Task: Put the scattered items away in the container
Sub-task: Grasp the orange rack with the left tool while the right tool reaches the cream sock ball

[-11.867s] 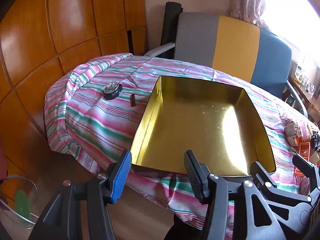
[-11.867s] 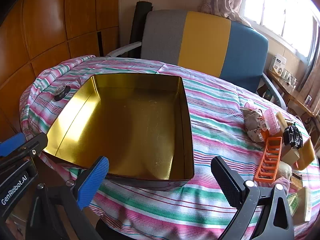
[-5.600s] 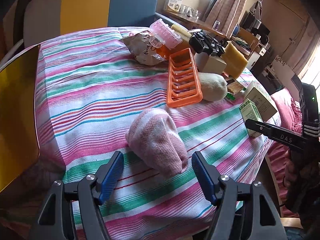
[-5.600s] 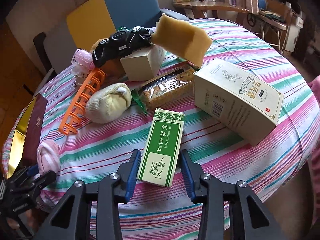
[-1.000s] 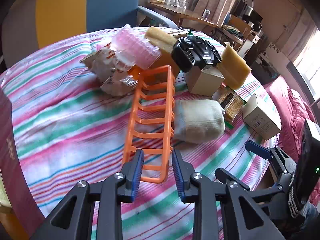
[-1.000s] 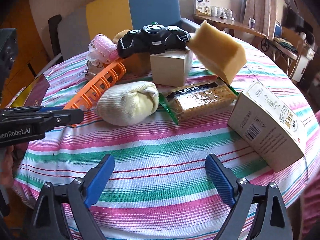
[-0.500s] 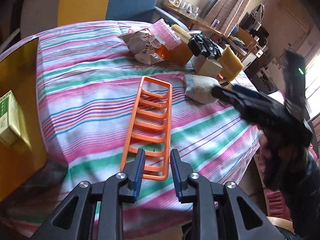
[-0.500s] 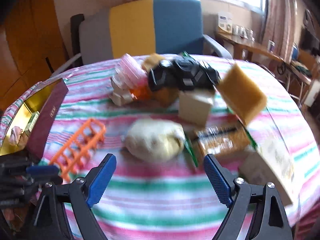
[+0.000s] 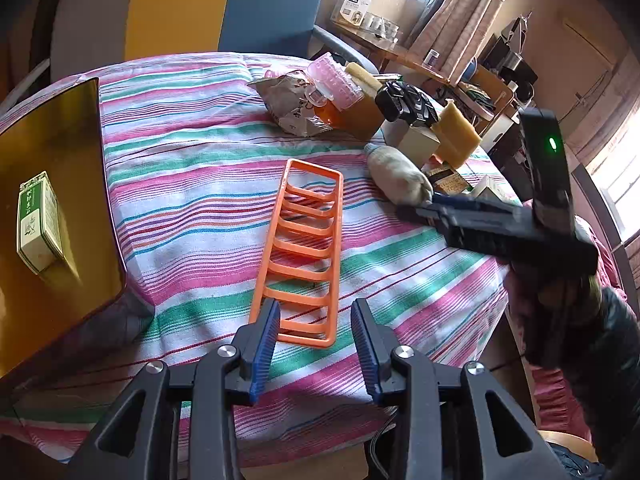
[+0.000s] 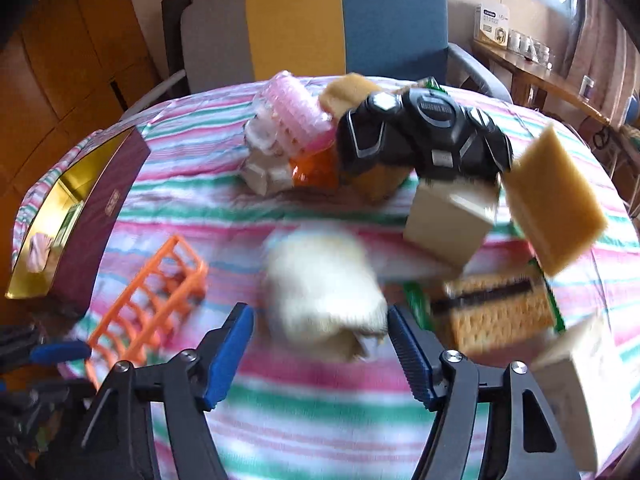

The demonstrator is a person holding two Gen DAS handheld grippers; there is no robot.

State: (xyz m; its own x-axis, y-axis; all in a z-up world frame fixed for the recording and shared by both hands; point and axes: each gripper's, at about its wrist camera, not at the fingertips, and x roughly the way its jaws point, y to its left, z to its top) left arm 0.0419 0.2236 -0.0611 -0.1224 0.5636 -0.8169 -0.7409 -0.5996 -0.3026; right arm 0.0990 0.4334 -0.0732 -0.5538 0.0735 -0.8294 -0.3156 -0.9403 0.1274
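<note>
The gold tin (image 9: 80, 208) stands at the left and holds a green box (image 9: 36, 220); the right wrist view shows it (image 10: 44, 240) with a pink sock (image 10: 38, 254) inside. An orange rack (image 9: 304, 248) lies flat on the striped cloth. My left gripper (image 9: 314, 316) is open, its fingers either side of the rack's near end. My right gripper (image 10: 320, 328) is open, with a cream sock bundle (image 10: 320, 284) between its fingers; that view is blurred. The rack also shows in the right wrist view (image 10: 148, 292).
Behind lie a crumpled packet (image 9: 292, 104), pink rollers (image 10: 296, 120), a black controller (image 10: 424, 136), a tan box (image 10: 448, 220), a yellow sponge (image 10: 556, 204), a cracker pack (image 10: 500, 312) and a cream carton (image 10: 580, 380). A chair (image 10: 340, 20) stands behind the table.
My left gripper has opened and let go of the orange rack, which now lies on the cloth. My right gripper has moved forward and down around the cream sock bundle.
</note>
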